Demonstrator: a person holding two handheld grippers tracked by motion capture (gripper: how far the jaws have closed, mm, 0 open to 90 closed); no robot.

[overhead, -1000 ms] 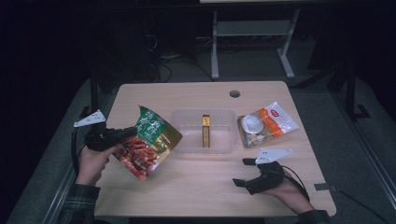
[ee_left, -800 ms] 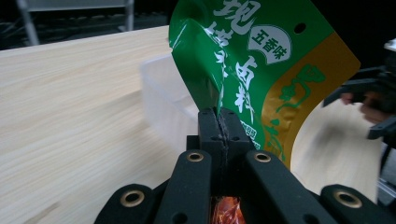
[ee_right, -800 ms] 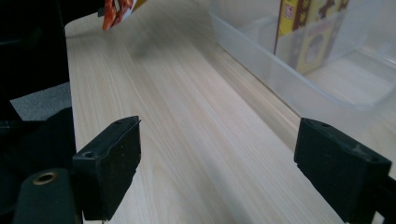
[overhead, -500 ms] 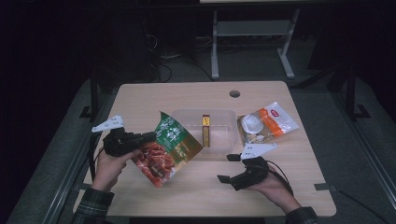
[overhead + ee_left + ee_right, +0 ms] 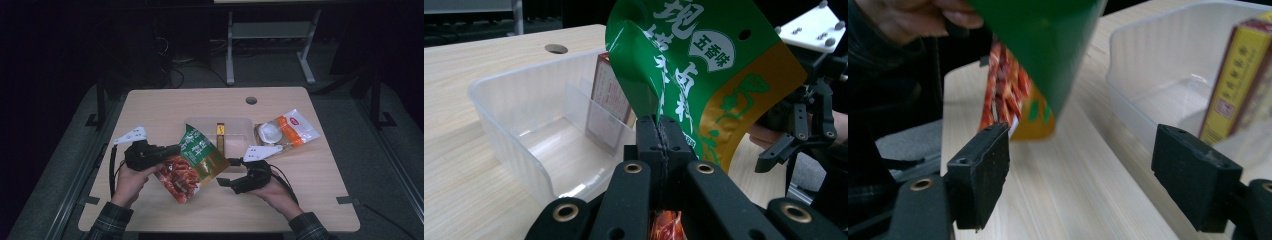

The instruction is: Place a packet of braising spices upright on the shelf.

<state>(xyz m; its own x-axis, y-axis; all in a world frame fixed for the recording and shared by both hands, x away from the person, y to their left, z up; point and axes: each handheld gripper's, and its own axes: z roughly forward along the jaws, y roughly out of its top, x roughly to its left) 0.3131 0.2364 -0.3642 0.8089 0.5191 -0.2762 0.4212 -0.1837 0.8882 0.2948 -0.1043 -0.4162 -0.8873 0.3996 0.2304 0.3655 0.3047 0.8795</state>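
My left gripper [image 5: 659, 135] pinches the light, crinkly, floppy snack pouch [image 5: 192, 160] at its edge; my right gripper [image 5: 226, 179], jaws wide and just narrowing on nothing, should take the free green edge.

snack pouch [image 5: 704, 65]: you see glossy green and gold plastic film.
tray [image 5: 519, 125]: clear, smooth plastic.
tabletop [image 5: 165, 107]: pale, matt wood grain.
your left gripper [image 5: 659, 132]: matt black plastic.
box [image 5: 1235, 85]: yellow printed card.
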